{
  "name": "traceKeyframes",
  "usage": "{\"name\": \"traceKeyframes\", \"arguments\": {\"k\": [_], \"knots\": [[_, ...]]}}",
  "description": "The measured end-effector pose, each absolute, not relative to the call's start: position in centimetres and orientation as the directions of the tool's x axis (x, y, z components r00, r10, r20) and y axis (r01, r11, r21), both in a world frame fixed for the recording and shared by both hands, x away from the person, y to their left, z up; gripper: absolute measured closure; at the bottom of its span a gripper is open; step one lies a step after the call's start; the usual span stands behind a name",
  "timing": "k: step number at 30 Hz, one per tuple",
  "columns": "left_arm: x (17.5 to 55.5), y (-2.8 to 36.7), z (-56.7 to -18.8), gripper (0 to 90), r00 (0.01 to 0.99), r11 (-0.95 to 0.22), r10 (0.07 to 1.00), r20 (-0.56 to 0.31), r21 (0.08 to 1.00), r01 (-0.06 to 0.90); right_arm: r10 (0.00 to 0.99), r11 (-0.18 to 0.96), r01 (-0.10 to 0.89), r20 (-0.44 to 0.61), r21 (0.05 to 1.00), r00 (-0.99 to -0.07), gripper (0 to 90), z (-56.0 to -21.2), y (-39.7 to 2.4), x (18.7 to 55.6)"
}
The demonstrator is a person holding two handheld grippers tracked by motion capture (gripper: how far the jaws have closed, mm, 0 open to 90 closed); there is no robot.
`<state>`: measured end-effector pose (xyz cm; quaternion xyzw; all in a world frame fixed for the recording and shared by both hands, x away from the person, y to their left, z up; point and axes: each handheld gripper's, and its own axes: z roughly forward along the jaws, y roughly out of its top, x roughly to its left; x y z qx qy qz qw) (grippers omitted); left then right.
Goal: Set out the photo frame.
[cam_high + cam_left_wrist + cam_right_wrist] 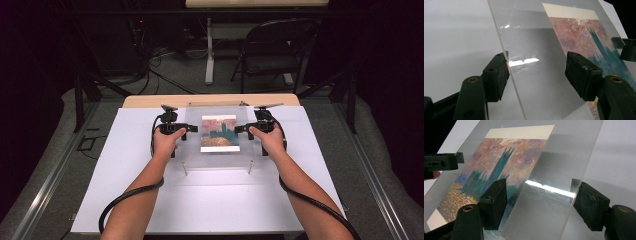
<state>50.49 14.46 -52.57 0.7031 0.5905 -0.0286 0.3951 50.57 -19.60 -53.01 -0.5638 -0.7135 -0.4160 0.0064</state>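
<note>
A clear acrylic sheet point(220, 159) lies raised on short brass posts point(185, 169) over the white board point(210, 200), with a painted picture point(219, 132) of a dark tower showing through it. My left gripper point(192, 129) is at the sheet's left edge and my right gripper point(240, 129) at its right edge. In the left gripper view the jaws point(537, 58) straddle the sheet point(536, 37), one pad by its edge, the other held off above the picture point(584, 32). In the right gripper view the jaws point(539, 183) straddle the opposite edge of the sheet point(564, 152) with a wide gap.
The board rests on a wooden table whose far edge point(210, 100) shows behind the sheet. A folding chair point(275, 50) and a table leg point(210, 50) stand beyond on the floor. Cables trail from both grippers along the forearms.
</note>
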Motion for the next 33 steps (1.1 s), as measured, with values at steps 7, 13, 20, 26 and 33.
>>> {"name": "traceKeyframes", "arguments": {"k": [7,13,20,26,33], "knots": [[50.1,14.7,-51.9,39.1,0.301,0.021,0.807,-0.509,0.534,0.845,0.805,0.035,0.799,0.457,0.600,-0.378,29.7,-52.3,-19.5,50.2],[49.5,14.9,-50.8,41.2,0.330,0.001,0.808,-0.488,0.562,0.827,0.809,0.055,0.778,0.429,0.626,-0.402,30.2,-51.2,-19.3,49.6],[48.6,15.0,-49.4,44.2,0.358,-0.018,0.810,-0.465,0.590,0.807,0.810,0.087,0.757,0.396,0.648,-0.432,33.8,-49.6,-19.5,48.7],[48.0,15.2,-48.5,46.7,0.372,-0.029,0.808,-0.458,0.599,0.800,0.809,0.093,0.748,0.388,0.657,-0.441,36.4,-48.9,-19.6,48.1],[47.3,15.5,-47.7,49.4,0.386,-0.033,0.803,-0.454,0.613,0.789,0.811,0.113,0.731,0.363,0.673,-0.459,38.0,-48.1,-19.6,47.4]]}}
